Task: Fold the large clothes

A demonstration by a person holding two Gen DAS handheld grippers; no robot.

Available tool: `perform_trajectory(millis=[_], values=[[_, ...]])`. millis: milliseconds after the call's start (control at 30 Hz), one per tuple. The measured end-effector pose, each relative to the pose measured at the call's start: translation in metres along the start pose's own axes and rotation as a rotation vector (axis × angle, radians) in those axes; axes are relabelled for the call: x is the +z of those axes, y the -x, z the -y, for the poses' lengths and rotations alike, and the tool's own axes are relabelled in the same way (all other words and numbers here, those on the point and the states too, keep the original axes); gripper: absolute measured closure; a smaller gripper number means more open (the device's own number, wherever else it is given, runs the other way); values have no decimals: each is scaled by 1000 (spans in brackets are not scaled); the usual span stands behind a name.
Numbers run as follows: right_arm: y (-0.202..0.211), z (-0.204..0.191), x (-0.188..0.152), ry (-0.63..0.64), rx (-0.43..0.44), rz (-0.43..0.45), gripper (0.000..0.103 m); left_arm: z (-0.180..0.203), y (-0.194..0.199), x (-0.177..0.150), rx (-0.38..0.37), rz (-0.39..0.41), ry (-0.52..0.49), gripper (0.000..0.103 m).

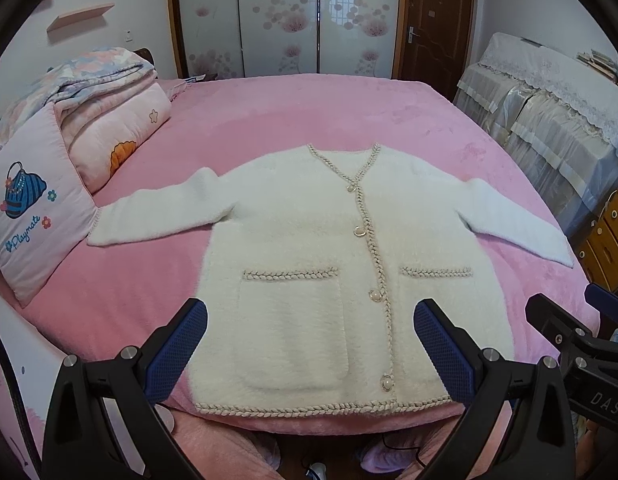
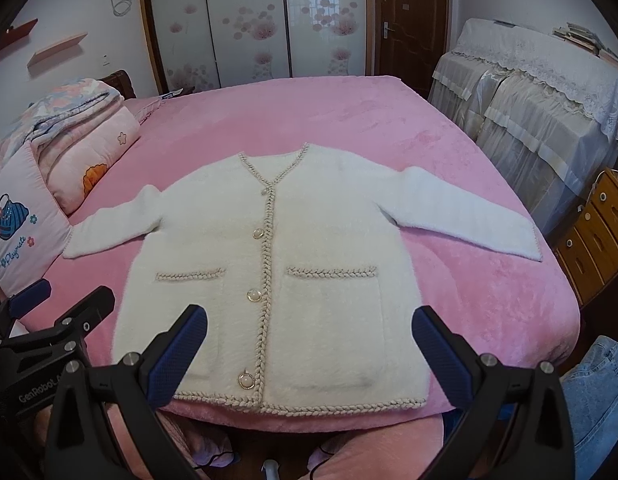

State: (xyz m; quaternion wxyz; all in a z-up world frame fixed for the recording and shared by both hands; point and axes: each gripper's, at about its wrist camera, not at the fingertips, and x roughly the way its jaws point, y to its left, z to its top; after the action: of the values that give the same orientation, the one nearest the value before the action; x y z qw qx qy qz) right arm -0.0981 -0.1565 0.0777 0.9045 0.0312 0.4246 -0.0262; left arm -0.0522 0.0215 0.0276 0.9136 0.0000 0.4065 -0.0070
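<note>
We see a fluffy cream-white knitted cardigan with braided beige trim and pearl buttons. It lies flat and face up on the bed with the pink plush cover, its hem at the near edge of the bed and both sleeves spread out to the sides. It is buttoned, and the two front pockets show.

The left gripper hovers above the hem part with its blue-padded fingers spread wide, and they hold nothing. The right gripper is beside it (on the right part of the hem), also wide open and empty.

At the left of the bed stand a pink pillow with a blue bag picture and a folded flowered quilt.
</note>
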Motion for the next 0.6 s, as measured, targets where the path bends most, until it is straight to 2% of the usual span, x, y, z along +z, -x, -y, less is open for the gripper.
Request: perform_trajectory(millis=[267, 433, 600], values=[[-18, 7, 4, -3, 12, -24, 0, 12, -12, 12, 1, -12, -32, 0], [-39, 26, 15, -41, 18, -53, 1, 26, -26, 30, 7, -5, -44, 0], [-51, 49, 31, -70, 13, -38, 1, 46, -42, 53, 15, -17, -67, 0]])
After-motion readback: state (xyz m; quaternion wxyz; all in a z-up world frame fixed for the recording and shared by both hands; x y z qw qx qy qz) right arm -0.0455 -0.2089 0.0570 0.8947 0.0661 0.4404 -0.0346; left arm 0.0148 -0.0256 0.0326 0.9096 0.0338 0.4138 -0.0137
